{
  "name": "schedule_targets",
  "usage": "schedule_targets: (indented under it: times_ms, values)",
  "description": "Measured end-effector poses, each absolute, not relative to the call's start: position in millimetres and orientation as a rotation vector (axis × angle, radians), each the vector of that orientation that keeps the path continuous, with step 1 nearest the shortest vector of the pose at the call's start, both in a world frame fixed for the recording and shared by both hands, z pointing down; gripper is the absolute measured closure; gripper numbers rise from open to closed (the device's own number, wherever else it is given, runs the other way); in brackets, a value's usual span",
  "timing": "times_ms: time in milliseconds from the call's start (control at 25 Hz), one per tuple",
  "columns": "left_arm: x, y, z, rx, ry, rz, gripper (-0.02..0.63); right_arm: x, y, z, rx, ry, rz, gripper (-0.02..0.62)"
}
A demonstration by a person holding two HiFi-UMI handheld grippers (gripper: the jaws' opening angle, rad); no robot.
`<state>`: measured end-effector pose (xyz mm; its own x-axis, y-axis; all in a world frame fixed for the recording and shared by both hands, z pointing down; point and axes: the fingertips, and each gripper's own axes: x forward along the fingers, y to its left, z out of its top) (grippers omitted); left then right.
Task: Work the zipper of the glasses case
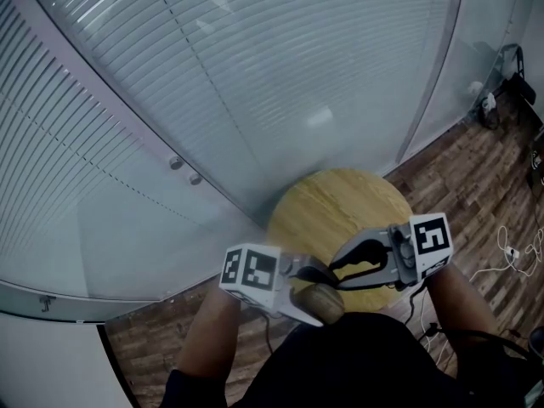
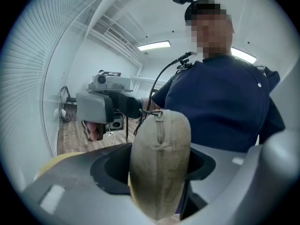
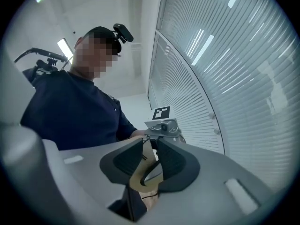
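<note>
The beige fabric glasses case [image 2: 159,168] stands on end between the jaws of my left gripper [image 2: 158,170], which is shut on it. Its zipper seam runs up the facing side to a small pull [image 2: 153,112] at the top. My right gripper [image 3: 149,142] comes in level from the other side, and its black fingertips [image 2: 132,108] pinch that pull with only a thin gap between the pads. In the head view both grippers meet close to my body, the left gripper [image 1: 308,280] holding the case [image 1: 325,303] and the right gripper [image 1: 337,270] against its top end.
A round wooden table [image 1: 340,206] stands just beyond the grippers, against a curved glass wall with blinds [image 1: 255,75]. Wood flooring with white cables [image 1: 510,253] lies to the right. The person's dark blue torso is close behind the case.
</note>
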<state>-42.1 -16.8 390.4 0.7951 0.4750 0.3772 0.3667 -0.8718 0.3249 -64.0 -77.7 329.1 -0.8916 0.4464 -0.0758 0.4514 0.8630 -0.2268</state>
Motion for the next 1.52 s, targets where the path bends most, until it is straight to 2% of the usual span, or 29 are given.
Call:
schedule_targets:
  times_ms: [200, 680, 760, 840, 880, 1120, 1360, 1520]
  values:
    - [-40, -16, 391, 2.751, 0.641, 0.655, 0.293, -58, -70, 324, 0.8, 2.972, -0.431, 0.451]
    - [-31, -6, 394, 2.75, 0.668, 0.695, 0.293, -56, -54, 331, 0.952, 2.91, -0.586, 0.451]
    - [-29, -5, 395, 2.743, 0.676, 0.724, 0.293, -54, -49, 333, 1.021, 2.887, -0.623, 0.474]
    - [-27, -6, 395, 2.742, 0.67, 0.736, 0.295, -52, -46, 332, 1.074, 2.873, -0.644, 0.557]
    - [-28, -7, 397, 2.74, 0.668, 0.745, 0.295, -52, -46, 333, 1.084, 2.876, -0.642, 0.558]
    - [-30, -41, 406, 2.854, 0.408, 0.725, 0.295, -54, -72, 330, 0.798, 3.0, -0.463, 0.574]
    - [-39, -113, 422, 2.951, -0.242, 0.834, 0.298, -55, -107, 340, 0.32, 3.299, 0.028, 0.58]
    - [-37, -128, 422, 2.928, -0.425, 0.785, 0.298, -54, -120, 327, 0.147, 3.261, 0.061, 0.581]
